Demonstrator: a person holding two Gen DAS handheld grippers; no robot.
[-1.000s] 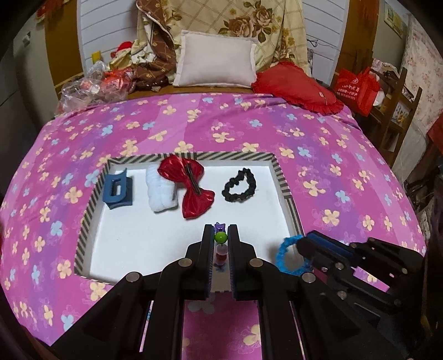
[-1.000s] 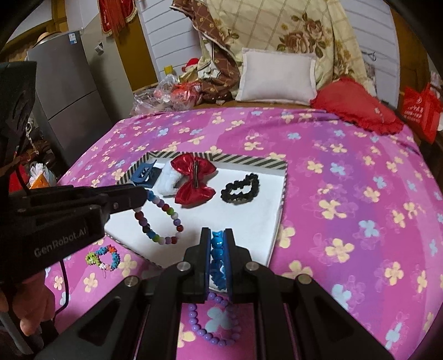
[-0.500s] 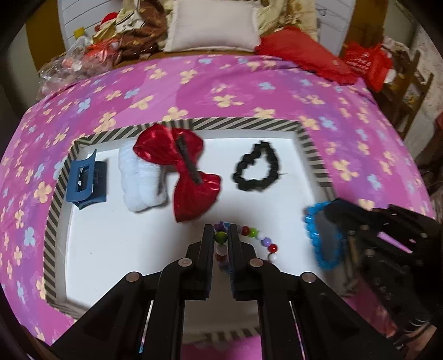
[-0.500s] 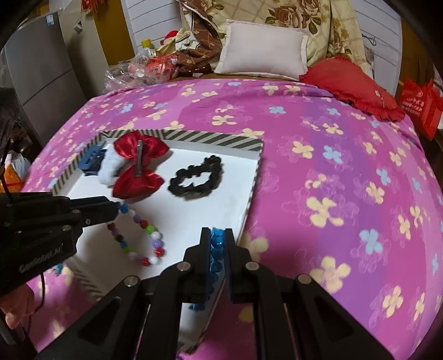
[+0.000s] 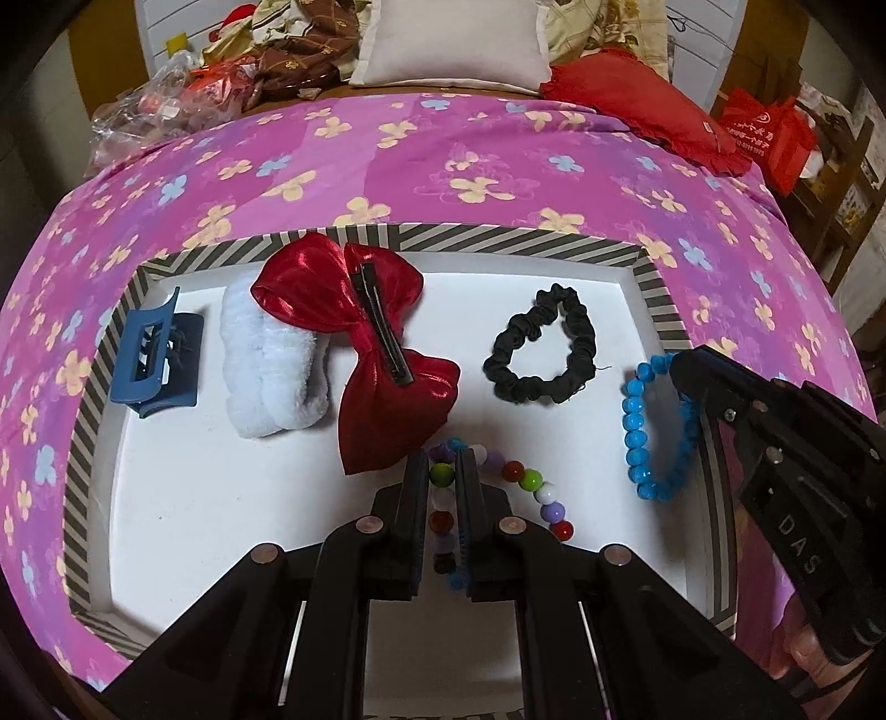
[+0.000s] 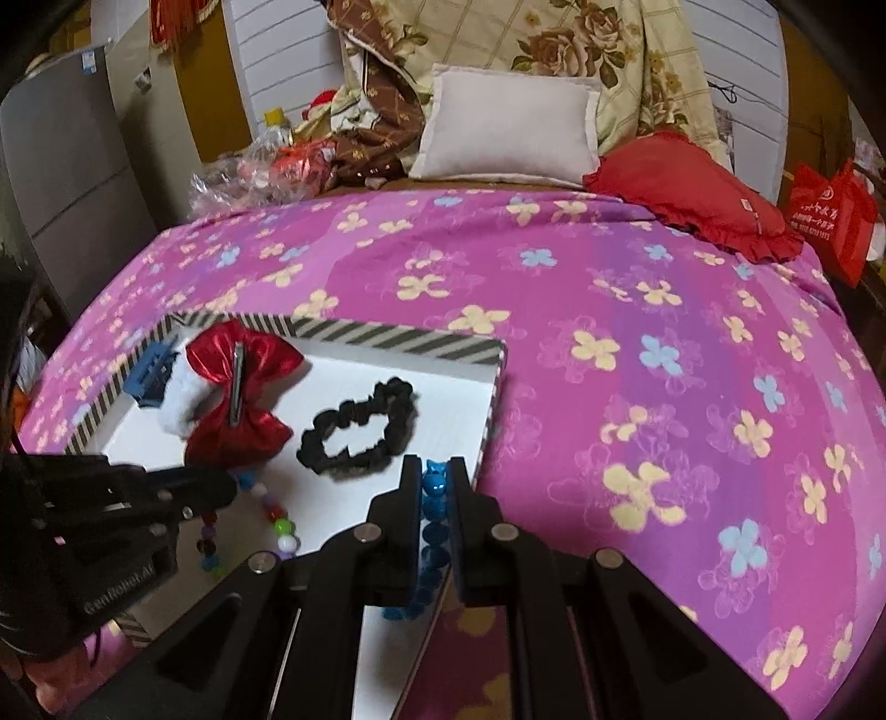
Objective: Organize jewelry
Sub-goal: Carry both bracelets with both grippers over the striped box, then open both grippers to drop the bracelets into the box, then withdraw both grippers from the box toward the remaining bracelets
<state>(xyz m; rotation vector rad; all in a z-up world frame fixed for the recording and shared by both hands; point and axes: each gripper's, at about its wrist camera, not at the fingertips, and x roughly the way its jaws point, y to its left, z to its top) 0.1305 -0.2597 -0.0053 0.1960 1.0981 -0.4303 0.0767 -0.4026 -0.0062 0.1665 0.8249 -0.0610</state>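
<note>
Hovering over the striped-rim white tray [image 5: 659,310] on the pink flowered bedspread [image 5: 498,160], your left gripper [image 5: 442,471] pinches the multicolored bead bracelet [image 5: 531,484]; your right gripper [image 6: 434,479] clamps the blue bead bracelet [image 5: 637,437] at the tray's right edge, pillows [image 6: 506,130] beyond.

We see a glossy satin bow [image 5: 360,343], fluffy white scrunchie [image 5: 271,376], shiny plastic beads [image 5: 637,437], and matt black fingers [image 5: 412,498].

I see the tray [image 5: 662,310] lying on the bedspread [image 5: 443,160]. Along its far side, left to right, sit a claw clip [image 5: 152,360], a fluffy band [image 5: 271,382], a bow clip [image 5: 376,354] overlapping that band, and a scrunchie [image 5: 545,351]. Nearer lie a mixed-bead bracelet [image 5: 531,487] and, right of it, a bead bracelet [image 5: 642,432]. Pillows [image 5: 451,41] lie far behind.
</note>
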